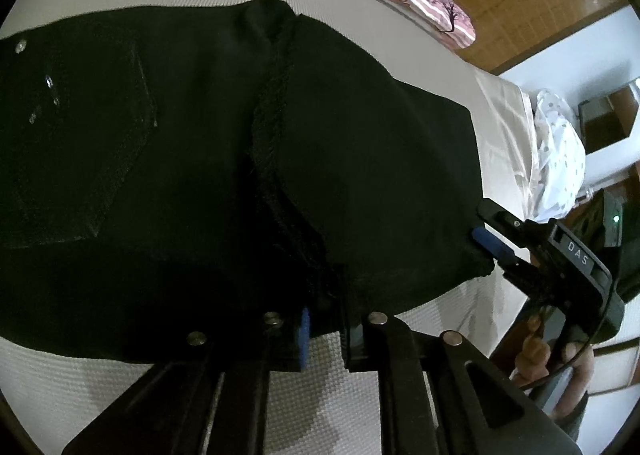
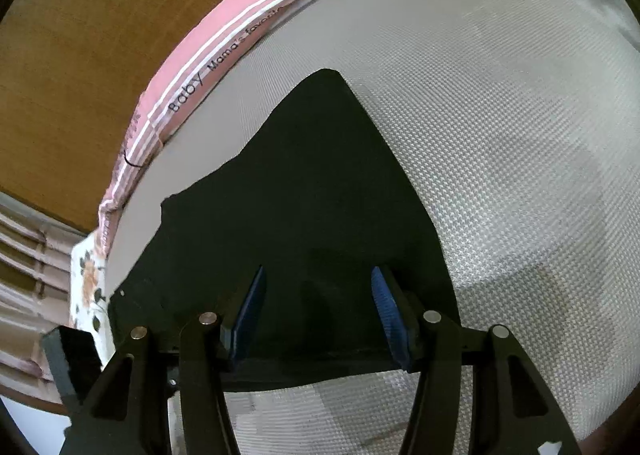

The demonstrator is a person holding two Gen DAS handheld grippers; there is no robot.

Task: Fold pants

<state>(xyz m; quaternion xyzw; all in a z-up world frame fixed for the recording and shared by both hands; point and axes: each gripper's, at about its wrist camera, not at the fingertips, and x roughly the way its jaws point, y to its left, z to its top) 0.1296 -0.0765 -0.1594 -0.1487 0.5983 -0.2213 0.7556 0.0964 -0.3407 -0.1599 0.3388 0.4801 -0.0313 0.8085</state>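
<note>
Right, starting at my left tool [image 1: 320,335]: its two fingers sit close together at the near edge of the black pants [image 1: 200,155], and dark cloth seems to be caught between them, though the black fabric hides the gap, so I cannot tell for certain whether it is pinching. My right tool [image 2: 318,309] is plainly spread, its blue pads [image 2: 386,311] wide apart with the near hem of the pants lying between them, not yet closed on anything. The pants lie flat on the white textured mattress [image 2: 500,135], already doubled over, with a thick seam [image 1: 272,103] running up the middle and a back pocket [image 1: 92,143] to the left of that seam. I judge the cloth to be denim-like: soft and floppy, moderately heavy, not fragile, with enough grip that the pads should not slip. The best hold, I think, is at the corners of the near edge, taking every layer together, since a single layer would let the fold slide apart. Beyond the pants, a pink striped pillow [image 2: 224,39] lies along the far side of the mattress. I see no containers here.
</note>
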